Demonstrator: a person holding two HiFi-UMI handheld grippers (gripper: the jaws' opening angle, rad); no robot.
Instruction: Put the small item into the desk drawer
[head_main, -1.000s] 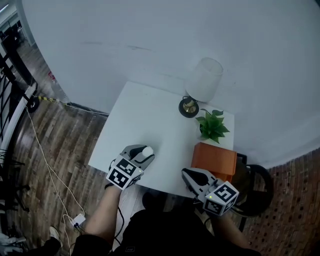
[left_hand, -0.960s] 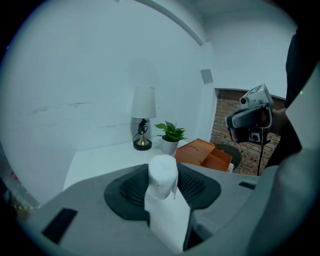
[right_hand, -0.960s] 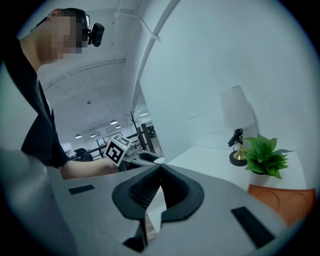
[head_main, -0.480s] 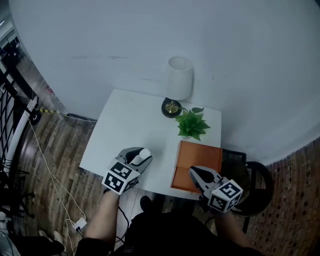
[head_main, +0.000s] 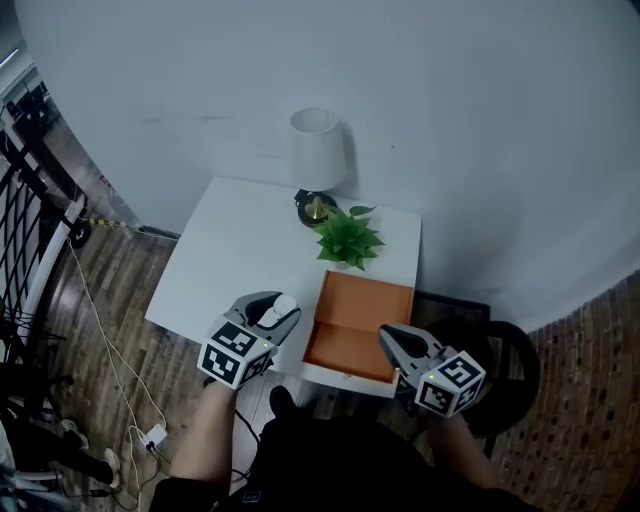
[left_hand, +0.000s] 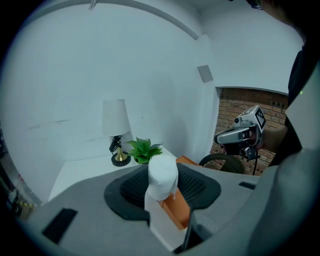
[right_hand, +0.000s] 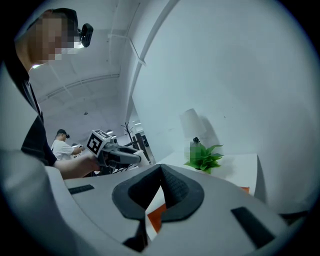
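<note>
A small white capped item (head_main: 284, 305) (left_hand: 163, 175) sits between the pads of my left gripper (head_main: 280, 312) (left_hand: 162, 186), which is shut on it over the front edge of the white desk (head_main: 240, 260). Just to its right the desk drawer (head_main: 350, 325) stands pulled out, its orange inside bare. My right gripper (head_main: 392, 342) (right_hand: 160, 175) hovers at the drawer's front right corner with its jaws together and nothing seen between them. In the left gripper view the orange drawer (left_hand: 177, 207) shows below the item.
A white lamp (head_main: 317, 150) and a green potted plant (head_main: 346, 240) stand at the back of the desk, behind the drawer. A black round chair (head_main: 505, 365) is at the right. A cable (head_main: 100, 330) lies on the wooden floor to the left.
The drawer stands further out of the desk than a second ago, and the head view has swung right. The left gripper still holds the white item.
</note>
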